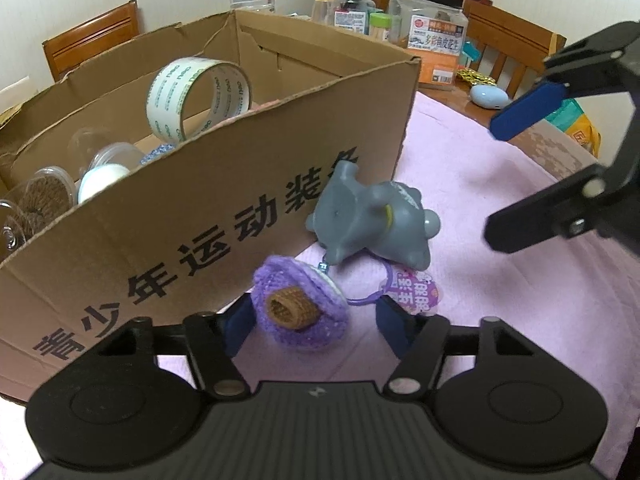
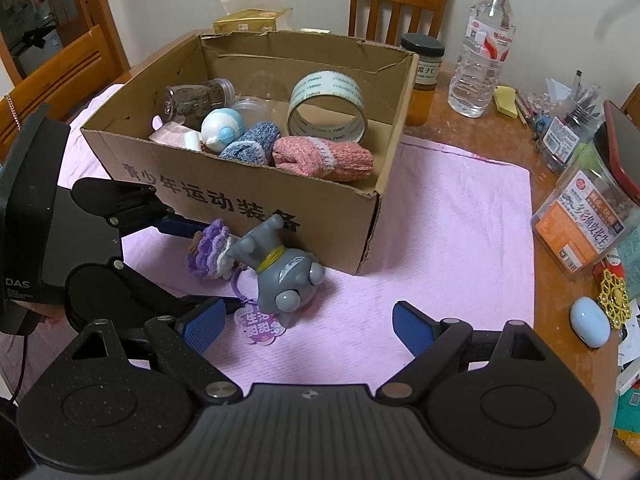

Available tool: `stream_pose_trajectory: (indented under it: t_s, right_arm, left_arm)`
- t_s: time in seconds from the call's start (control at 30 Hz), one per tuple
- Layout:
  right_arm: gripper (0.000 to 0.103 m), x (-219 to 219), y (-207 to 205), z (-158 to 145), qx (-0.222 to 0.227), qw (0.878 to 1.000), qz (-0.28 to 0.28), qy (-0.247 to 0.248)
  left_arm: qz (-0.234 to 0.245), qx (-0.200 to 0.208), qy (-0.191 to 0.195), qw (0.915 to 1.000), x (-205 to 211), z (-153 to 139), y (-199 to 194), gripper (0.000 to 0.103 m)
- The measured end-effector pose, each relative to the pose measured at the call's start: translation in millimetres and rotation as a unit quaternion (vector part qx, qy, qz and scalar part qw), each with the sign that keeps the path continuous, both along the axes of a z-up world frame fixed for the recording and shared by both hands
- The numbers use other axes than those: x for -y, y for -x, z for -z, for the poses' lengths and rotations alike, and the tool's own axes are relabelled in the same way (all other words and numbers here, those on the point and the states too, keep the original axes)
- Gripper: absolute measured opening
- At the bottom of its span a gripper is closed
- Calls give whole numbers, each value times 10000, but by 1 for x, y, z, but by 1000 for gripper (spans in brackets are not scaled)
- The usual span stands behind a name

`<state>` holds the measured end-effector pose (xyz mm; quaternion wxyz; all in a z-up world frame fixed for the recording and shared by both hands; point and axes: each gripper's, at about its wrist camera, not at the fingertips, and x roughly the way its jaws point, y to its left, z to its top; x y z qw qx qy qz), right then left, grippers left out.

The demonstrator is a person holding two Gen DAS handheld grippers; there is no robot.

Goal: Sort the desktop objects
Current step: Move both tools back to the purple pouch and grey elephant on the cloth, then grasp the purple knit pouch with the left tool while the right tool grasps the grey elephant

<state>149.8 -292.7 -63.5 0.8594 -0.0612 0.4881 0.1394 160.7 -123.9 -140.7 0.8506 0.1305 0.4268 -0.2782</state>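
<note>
A purple crocheted flower keychain (image 1: 298, 312) lies on the pink cloth (image 1: 500, 280) against the cardboard box (image 1: 224, 208). My left gripper (image 1: 316, 330) is open, its blue pads either side of the flower. A grey toy figure (image 1: 372, 220) lies just beyond it, with a purple ring and a tag (image 1: 416, 292). In the right wrist view the flower (image 2: 208, 252) and grey toy (image 2: 280, 272) lie before the box (image 2: 248, 196). My right gripper (image 2: 310, 328) is open and empty, near the toy, and also shows in the left wrist view (image 1: 500, 184).
The box holds a tape roll (image 2: 326, 106), rolled socks (image 2: 324, 158), a white-blue ball (image 2: 222, 126) and clear jars. On the wooden table stand a water bottle (image 2: 482, 48), a dark-lidded jar (image 2: 424, 76), a peanut jar (image 2: 584, 216), a pen holder (image 2: 568, 132) and a pale blue case (image 2: 590, 320). Chairs surround it.
</note>
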Motion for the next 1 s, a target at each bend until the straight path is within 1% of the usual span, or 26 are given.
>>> stream_pose_trajectory:
  t_s: [0.07, 0.1, 0.23, 0.6, 0.77, 0.93, 1.0]
  right_arm:
    - [93, -2, -2, 3, -3, 10000, -45, 9]
    - [93, -4, -3, 5, -10, 10000, -70, 7]
    - [93, -10, -8, 12, -21, 9998, -208, -2]
    - [92, -20, -29, 33, 63, 9977, -656, 185]
    - [82, -24, -38, 41, 109, 9961, -846, 245]
    - [79, -29, -42, 48, 65, 9942, -1045, 255]
    - [75, -32, -41, 52, 69, 9932, -1115, 339]
  left_arm:
    - [-19, -12, 1, 10000, -1, -1, -1, 54]
    - [-54, -21, 12, 10000, -1, -1, -1, 46]
    - [-154, -137, 104, 9997, -4, -1, -5, 46]
    - [-219, -207, 47, 9995, -5, -2, -3, 46]
    - [-272, -256, 51, 9993, -7, -3, -4, 46]
    - [-295, -304, 54, 9991, -8, -3, -3, 46]
    - [-299, -328, 57, 9990, -8, -3, -4, 46]
